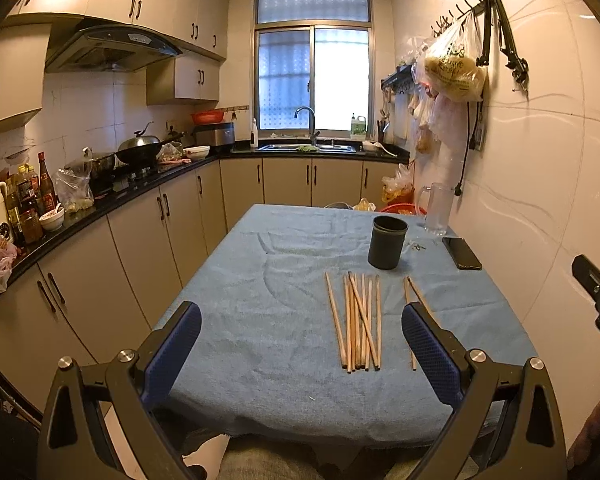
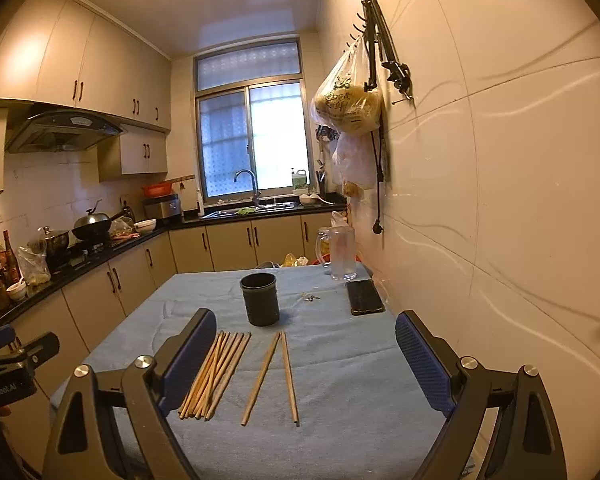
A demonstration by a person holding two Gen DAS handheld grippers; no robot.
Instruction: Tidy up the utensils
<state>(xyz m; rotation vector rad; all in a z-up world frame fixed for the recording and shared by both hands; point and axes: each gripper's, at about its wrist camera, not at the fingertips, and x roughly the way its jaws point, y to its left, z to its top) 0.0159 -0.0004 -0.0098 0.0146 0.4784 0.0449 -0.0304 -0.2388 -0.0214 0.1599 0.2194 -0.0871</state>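
Chopstick bundle (image 1: 356, 322) at 12 o'clock of left gripper (image 1: 302, 344), apart; jaws spread, empty. Right gripper (image 2: 306, 364) spread, empty; loose pair (image 2: 274, 376) between fingers.

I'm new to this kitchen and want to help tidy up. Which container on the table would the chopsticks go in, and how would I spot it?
Find the table with the blue cloth beside the white wall. Past the chopsticks lying flat on it stands a dark cup, upright and open-topped. Unlike the clear glass mug behind it and the flat black phone to its right, it is opaque and handleless.
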